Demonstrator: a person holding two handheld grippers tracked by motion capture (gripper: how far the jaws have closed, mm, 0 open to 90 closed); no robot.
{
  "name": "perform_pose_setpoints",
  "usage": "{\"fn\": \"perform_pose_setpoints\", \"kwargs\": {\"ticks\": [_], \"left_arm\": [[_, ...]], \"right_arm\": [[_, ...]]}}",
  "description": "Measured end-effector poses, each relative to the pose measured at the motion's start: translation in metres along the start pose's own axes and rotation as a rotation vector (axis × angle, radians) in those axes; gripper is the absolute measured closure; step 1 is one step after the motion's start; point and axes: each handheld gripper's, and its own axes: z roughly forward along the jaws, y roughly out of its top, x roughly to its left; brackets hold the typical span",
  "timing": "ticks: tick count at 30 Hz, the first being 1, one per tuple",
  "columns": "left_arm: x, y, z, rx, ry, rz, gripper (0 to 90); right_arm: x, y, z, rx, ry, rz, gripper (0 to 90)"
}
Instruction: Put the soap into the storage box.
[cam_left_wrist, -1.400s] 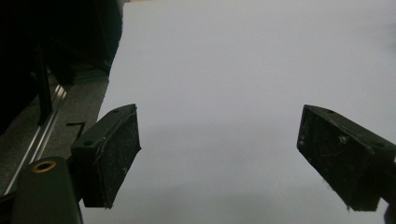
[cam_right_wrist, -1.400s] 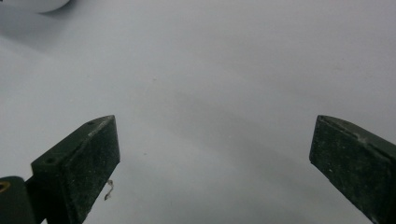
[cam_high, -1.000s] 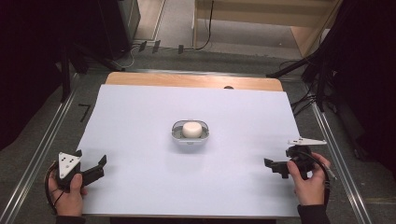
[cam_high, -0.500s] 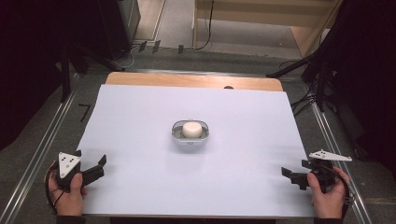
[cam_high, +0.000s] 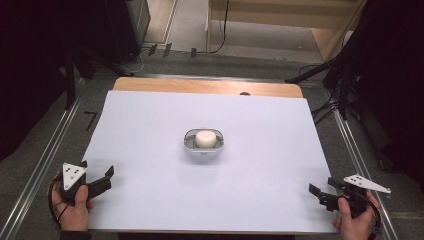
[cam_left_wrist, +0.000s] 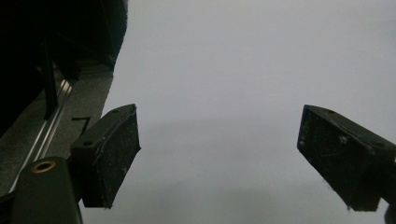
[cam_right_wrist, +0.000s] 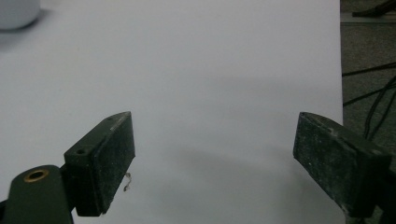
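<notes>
Left gripper (cam_high: 102, 181): held in the left hand (cam_high: 74, 210) at the near left corner of the white sheet (cam_high: 150, 125); jaws wide apart, nothing between them, pads bare in the left gripper view (cam_left_wrist: 219, 158); hangs over plain sheet.

Right gripper (cam_high: 322, 194): held in the right hand (cam_high: 356, 220) at the near right corner of the sheet; jaws have just been closing, yet a clear gap shows between the pads in the right gripper view (cam_right_wrist: 212, 158); nothing between them, nothing touched.

White cylinder (cam_high: 205, 138): upright inside the small grey bowl (cam_high: 188, 145), mid-sheet, well apart from both grippers, roughly midway between them and farther from the person.

Bowl: rests on the sheet; a pale edge of it at the top left corner of the right gripper view (cam_right_wrist: 16, 16).

Sheet: covers most of the wooden table (cam_high: 200, 86), whose bare strip shows along the far edge.

Cables (cam_high: 320, 107): on the floor to the right of the table.
</notes>
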Motion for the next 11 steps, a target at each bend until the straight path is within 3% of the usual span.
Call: {"fn": "perform_pose_setpoints", "kwargs": {"ticks": [4,11], "left_arm": [[0.0002,0.0001,0.0000,0.003,-0.002,-0.001,13.7],[0.0004,0.0006,0.0011,0.013,-0.007,-0.001,13.7]], "right_arm": [[-0.0023,-0.0021,0.0021,0.006,0.002,0.026,13.3],[-0.0014,-0.0028,0.0030,0.007,-0.002,0.030,13.3]]}}
